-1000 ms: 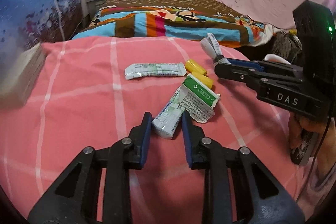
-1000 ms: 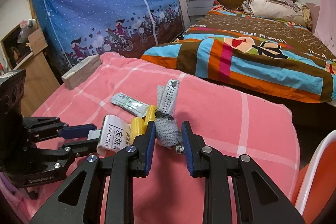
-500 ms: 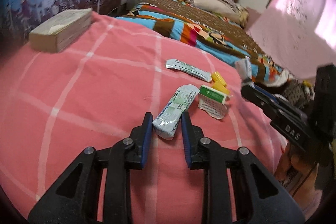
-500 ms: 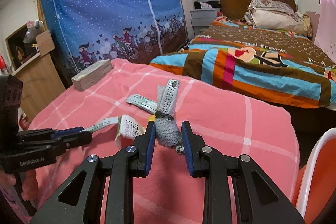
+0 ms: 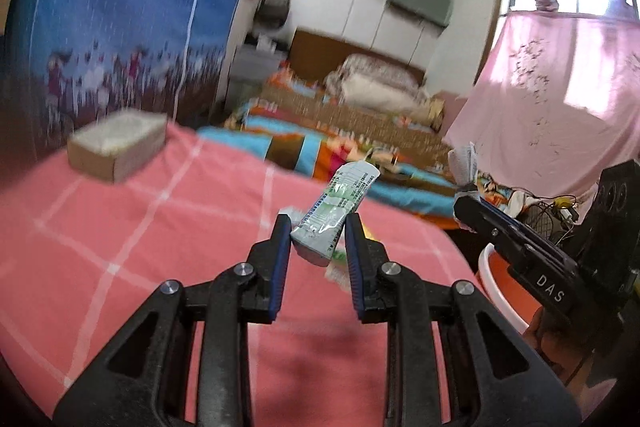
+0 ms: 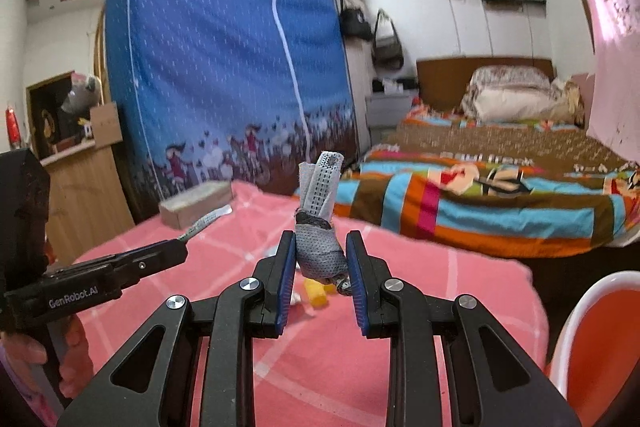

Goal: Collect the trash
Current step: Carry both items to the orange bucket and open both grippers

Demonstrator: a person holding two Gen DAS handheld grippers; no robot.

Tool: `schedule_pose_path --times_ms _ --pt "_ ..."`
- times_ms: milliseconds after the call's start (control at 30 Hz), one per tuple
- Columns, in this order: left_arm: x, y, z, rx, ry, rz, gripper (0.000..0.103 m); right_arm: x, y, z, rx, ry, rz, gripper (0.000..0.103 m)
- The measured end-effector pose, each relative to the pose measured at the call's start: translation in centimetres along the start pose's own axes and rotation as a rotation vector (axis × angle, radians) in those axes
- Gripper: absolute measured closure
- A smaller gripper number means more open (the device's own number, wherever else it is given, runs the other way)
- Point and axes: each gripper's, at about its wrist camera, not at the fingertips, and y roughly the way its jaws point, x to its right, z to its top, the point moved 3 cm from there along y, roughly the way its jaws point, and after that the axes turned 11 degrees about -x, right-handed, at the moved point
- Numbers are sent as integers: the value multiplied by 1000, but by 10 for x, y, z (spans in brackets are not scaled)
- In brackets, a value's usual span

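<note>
Both claws have come up off the pink checked blanket-covered surface (image 5: 140, 227) with their loads, where a second ago each was low over the scattered litter. The left claw (image 5: 318, 239) is clamped on a white-and-green crinkled plastic wrapper (image 5: 336, 211), whose free end now sticks up into the air instead of lying on the cloth. The right claw (image 6: 320, 259) is clamped on a grey mesh-textured crumpled packet (image 6: 320, 227), also lifted clear and standing upright between the pads. I judge that two pieces are picked and the carry has begun; the likely destination is the orange tub with a white rim (image 6: 592, 339) just beside the surface's edge, so what remains is to swing over it and let go, then come back for the rest.

Counted now: two claws, each holding one piece of trash. On the surface under the right claw one yellow rounded piece (image 6: 314, 293) is plain, with a second scrap of yellow beside it and a pale bit to its left, too hidden by the pads to count surely. One tan rectangular block (image 5: 116, 143) sits at the far corner. One orange tub.
</note>
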Motion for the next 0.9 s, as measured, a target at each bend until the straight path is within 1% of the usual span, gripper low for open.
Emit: schedule_pose_path --times_ms 200,333,500,633,900 --pt "28 -19 15 149 95 -2 73 2 -39 12 167 -26 -30 80" --pt "51 -28 25 221 133 -27 73 11 -59 16 243 -13 -56 80" --pt "82 -32 32 261 185 -72 73 28 -85 16 322 17 -112 80" --pt "108 -33 32 277 235 -109 72 49 -107 14 362 58 -153 80" --pt "162 -21 15 251 326 -188 72 91 -144 -3 383 131 -257 80"
